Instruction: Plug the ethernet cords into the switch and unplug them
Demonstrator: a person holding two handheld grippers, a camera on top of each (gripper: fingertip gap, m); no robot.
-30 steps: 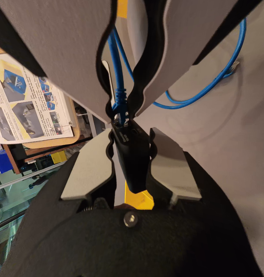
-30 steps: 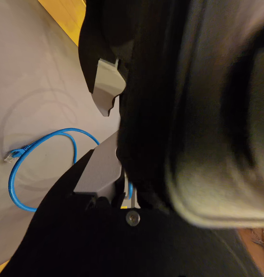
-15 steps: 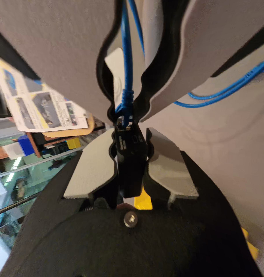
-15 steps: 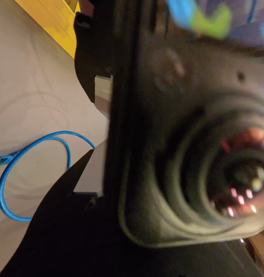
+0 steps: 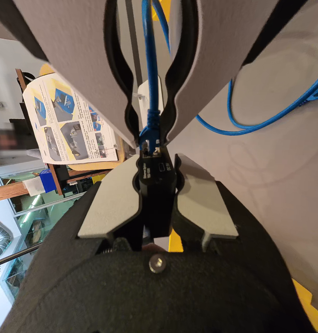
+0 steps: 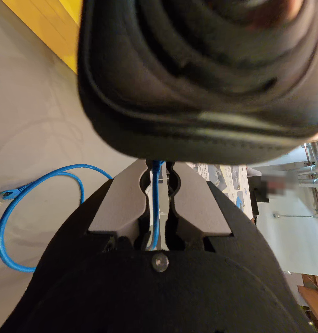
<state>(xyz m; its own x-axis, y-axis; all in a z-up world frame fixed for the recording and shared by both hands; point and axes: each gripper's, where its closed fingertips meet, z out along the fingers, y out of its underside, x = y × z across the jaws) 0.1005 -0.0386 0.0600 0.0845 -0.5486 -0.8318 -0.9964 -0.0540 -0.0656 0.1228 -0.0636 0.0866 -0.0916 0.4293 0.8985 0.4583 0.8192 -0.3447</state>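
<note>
Two grippers nose to nose here. Left gripper [image 5: 157, 173] has its fingers [image 5: 116, 196] squeezed tight on the black switch [image 5: 157, 189], which sticks out toward the other one. Right gripper [image 5: 151, 138] is pinched on the blue ethernet cord [image 5: 151, 72] right at its plug [image 5: 150, 142] (sitting at the switch's port, can't tell if fully seated). Rest of the cord loops on the grey table [image 6: 37, 117].

Each camera sits on its own gripper and looks along the fingers. They face each other, very close. Both see the blue cord [image 5: 151, 86] [image 6: 155, 198] and the grey table [image 5: 262, 162] [image 6: 37, 126].
</note>
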